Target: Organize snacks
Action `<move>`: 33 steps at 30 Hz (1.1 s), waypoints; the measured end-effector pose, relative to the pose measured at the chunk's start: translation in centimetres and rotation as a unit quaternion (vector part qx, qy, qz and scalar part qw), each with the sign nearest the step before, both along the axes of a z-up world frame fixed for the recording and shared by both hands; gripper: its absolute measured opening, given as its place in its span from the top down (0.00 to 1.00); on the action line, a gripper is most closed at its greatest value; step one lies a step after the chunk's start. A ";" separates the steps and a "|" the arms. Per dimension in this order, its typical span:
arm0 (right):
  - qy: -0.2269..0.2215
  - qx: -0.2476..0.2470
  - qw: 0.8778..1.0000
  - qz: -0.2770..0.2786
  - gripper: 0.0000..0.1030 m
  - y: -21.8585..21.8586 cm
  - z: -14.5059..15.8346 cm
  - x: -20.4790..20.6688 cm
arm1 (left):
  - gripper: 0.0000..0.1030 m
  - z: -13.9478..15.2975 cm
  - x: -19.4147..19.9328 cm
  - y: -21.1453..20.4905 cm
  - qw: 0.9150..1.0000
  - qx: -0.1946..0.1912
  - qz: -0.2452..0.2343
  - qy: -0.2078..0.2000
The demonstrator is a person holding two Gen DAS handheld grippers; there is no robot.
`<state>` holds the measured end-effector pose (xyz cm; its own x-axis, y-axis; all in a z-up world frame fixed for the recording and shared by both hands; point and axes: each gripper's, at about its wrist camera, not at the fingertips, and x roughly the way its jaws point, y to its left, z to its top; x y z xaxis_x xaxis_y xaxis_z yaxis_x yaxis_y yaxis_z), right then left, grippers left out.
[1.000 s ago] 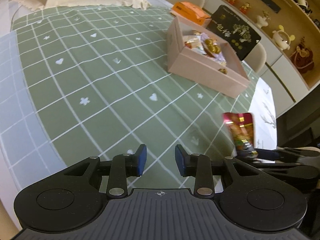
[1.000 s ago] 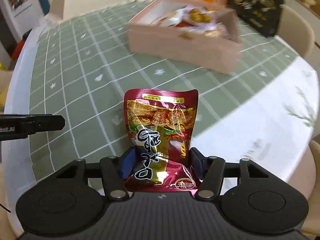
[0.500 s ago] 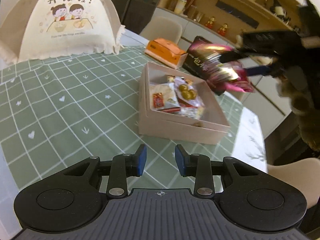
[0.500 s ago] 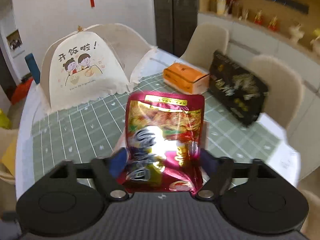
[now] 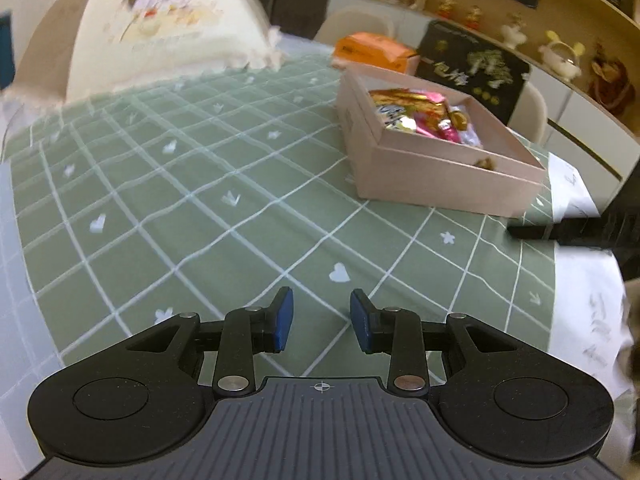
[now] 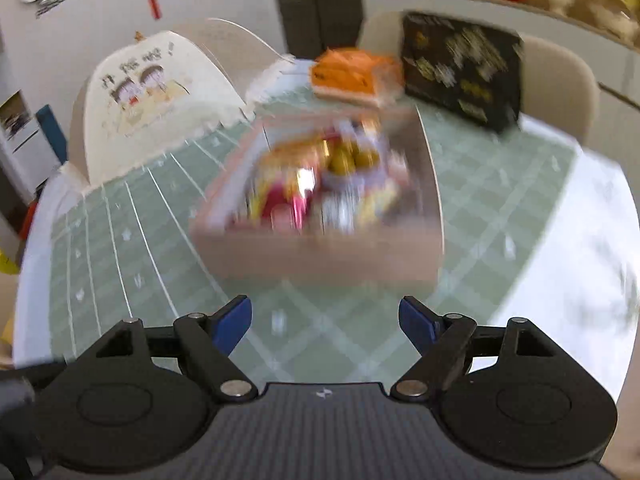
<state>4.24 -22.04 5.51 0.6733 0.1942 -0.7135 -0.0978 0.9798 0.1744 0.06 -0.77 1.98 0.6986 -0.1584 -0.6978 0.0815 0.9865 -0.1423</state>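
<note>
Over the table (image 5: 240, 220) the right tongs (image 6: 325, 322) hang spread and empty, the left tongs (image 5: 321, 320) narrowly parted on nothing, and the red snack packet (image 5: 404, 110) lies atop the heaped pink box (image 5: 440, 176), where I reckon it may slide out.

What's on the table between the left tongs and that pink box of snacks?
Nothing but bare green checked tablecloth lies between the left tongs and the pink box, as the left wrist view shows.
</note>
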 end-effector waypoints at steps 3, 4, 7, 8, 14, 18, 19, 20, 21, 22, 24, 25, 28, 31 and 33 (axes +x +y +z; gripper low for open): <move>0.025 -0.007 1.000 -0.012 0.20 1.2 -3.5 -1.9 | 0.64 -0.2 -0.1 -0.7 0.999 0.031 -0.022 -0.015; 0.027 -0.009 1.000 -0.013 0.19 1.5 -4.2 -2.2 | 0.64 -0.3 -0.2 -0.9 0.999 0.039 -0.028 -0.021; -0.015 -0.048 0.999 -0.014 0.18 2.9 -4.7 -3.2 | 0.60 -0.8 -0.3 -1.8 0.997 0.056 -0.037 -0.046; -0.018 -0.062 0.998 -0.011 0.14 3.3 -5.1 -3.2 | 0.58 -1.0 -0.4 -2.2 0.996 0.063 -0.038 -0.052; -0.035 -0.073 0.995 -0.063 0.00 3.0 -6.0 -4.1 | 0.58 -1.5 -0.5 -3.1 0.994 0.068 -0.035 -0.074; -0.040 -0.073 0.993 -0.078 0.00 3.1 -6.1 -4.3 | 0.58 -1.6 -0.6 -3.4 0.993 0.077 -0.040 -0.080; -0.042 -0.074 0.993 -0.079 0.00 3.1 -6.1 -4.3 | 0.58 -1.5 -0.6 -3.4 0.993 0.077 -0.041 -0.080; -0.046 -0.073 0.993 -0.080 0.00 3.2 -6.2 -4.4 | 0.58 -1.5 -0.5 -3.3 0.993 0.073 -0.041 -0.079; -0.052 -0.073 0.993 -0.080 0.00 3.1 -6.3 -4.5 | 0.58 -1.6 -0.4 -3.2 0.994 0.070 -0.041 -0.078; -0.056 -0.073 0.992 -0.081 0.00 3.1 -6.3 -4.6 | 0.58 -1.6 -0.4 -3.1 0.994 0.069 -0.041 -0.078; -0.066 -0.072 0.992 -0.085 0.00 3.2 -6.5 -4.9 | 0.58 -1.6 -0.4 -3.1 0.994 0.068 -0.041 -0.078; -0.066 -0.073 0.991 -0.086 0.00 3.3 -6.5 -4.9 | 0.58 -1.6 -0.4 -3.0 0.994 0.067 -0.041 -0.078; -0.066 -0.073 0.991 -0.087 0.00 3.3 -6.5 -4.8 | 0.58 -1.6 -0.3 -3.0 0.994 0.066 -0.042 -0.078; -0.066 -0.073 0.991 -0.087 0.00 3.3 -6.5 -4.8 | 0.58 -1.6 -0.3 -2.9 0.994 0.065 -0.042 -0.078; -0.066 -0.072 0.991 -0.087 0.00 3.3 -6.5 -4.8 | 0.58 -1.6 -0.3 -2.9 0.994 0.064 -0.042 -0.078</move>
